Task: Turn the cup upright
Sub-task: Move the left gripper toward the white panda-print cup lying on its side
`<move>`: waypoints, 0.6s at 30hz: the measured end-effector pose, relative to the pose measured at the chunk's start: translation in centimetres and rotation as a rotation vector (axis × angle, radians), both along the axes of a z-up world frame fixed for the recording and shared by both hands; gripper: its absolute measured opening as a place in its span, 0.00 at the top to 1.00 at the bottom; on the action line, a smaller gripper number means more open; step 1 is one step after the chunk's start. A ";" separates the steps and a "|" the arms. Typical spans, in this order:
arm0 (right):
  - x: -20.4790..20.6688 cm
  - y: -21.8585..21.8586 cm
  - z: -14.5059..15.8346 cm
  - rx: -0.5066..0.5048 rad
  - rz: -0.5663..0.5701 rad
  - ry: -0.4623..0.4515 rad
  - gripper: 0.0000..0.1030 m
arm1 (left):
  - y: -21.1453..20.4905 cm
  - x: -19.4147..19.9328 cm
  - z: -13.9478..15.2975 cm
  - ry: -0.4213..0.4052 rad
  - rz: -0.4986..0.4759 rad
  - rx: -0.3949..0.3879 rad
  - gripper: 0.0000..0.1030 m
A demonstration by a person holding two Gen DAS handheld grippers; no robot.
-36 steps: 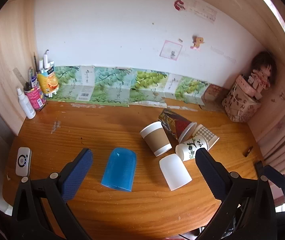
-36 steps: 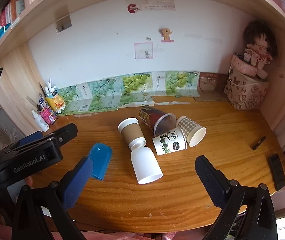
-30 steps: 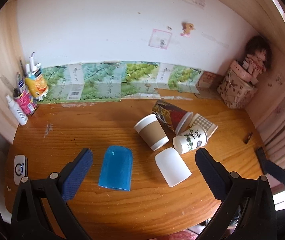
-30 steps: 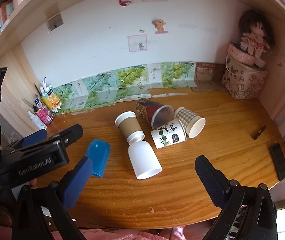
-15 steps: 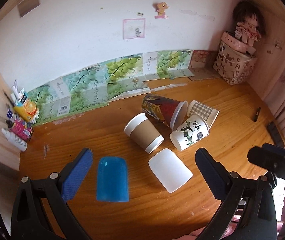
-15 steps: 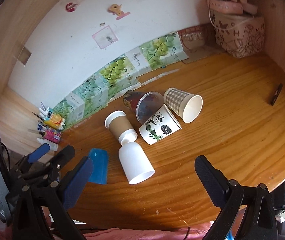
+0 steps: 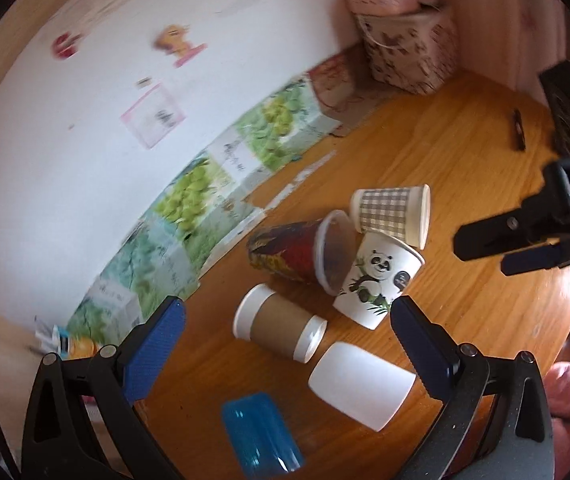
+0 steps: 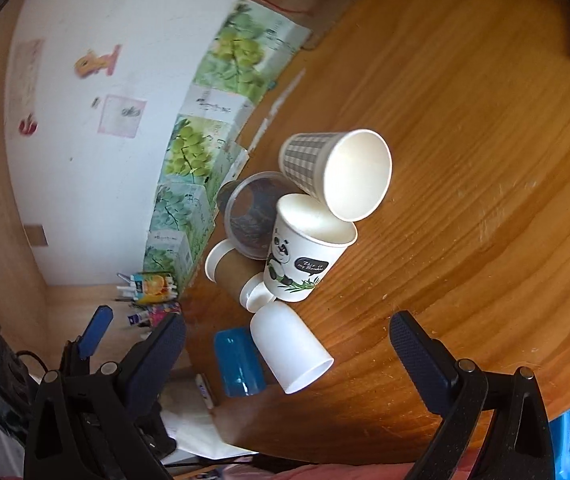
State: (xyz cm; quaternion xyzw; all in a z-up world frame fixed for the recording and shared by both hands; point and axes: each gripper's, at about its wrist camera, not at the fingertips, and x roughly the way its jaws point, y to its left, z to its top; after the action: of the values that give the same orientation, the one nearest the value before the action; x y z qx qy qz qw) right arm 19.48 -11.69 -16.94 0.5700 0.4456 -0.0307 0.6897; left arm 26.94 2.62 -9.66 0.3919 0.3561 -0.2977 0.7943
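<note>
Several cups lie on their sides on the wooden desk (image 7: 465,152): a plain white cup (image 7: 359,382), a brown sleeved cup (image 7: 279,322), a panda cup (image 7: 379,278), a checked cup (image 7: 393,210), a red patterned cup (image 7: 297,250) and a blue plastic cup (image 7: 261,440). My left gripper (image 7: 289,344) is open and empty above the brown and white cups. My right gripper (image 8: 287,354) is open and empty above the white cup (image 8: 289,346); the panda cup (image 8: 307,252) and checked cup (image 8: 341,172) lie beyond it. The right gripper also shows in the left wrist view (image 7: 525,236).
Green-printed cartons (image 7: 213,196) line the white back wall. A patterned basket (image 7: 409,52) stands in the far right corner. A small dark object (image 7: 518,130) lies on the desk at right. A pen holder (image 8: 151,288) stands at the left wall.
Both grippers have tilted and moved in over the cups, so the views are rotated and the cups look larger. The cups have not moved. Both grippers stay open.
</note>
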 end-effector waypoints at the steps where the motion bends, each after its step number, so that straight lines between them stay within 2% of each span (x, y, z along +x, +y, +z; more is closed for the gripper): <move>1: 0.0 -0.4 -0.7 0.036 -0.013 -0.001 0.01 | -0.7 -0.1 -0.5 0.007 -0.028 0.023 0.01; 3: 0.0 -1.0 -1.7 0.083 -0.037 0.001 0.01 | -1.8 -0.1 -1.5 0.015 -0.074 0.061 0.01; 8: -0.1 -2.9 -3.7 0.202 -0.102 0.003 0.01 | -4.3 -1.2 -3.7 -0.025 -0.206 0.156 0.01; 14: -0.6 -5.1 -5.2 0.251 -0.157 0.023 0.01 | -6.2 -1.5 -6.6 0.017 -0.310 0.252 0.01; 18: -0.4 -5.9 -5.7 0.257 -0.170 0.028 0.01 | -7.0 -1.2 -7.9 0.058 -0.347 0.283 0.01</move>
State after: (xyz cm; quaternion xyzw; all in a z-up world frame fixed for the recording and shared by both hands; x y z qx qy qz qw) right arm 19.03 -17.63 -22.65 0.6888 0.4055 -0.0394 0.5996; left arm 25.75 -4.43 -17.59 0.5459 0.3443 -0.3882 0.6578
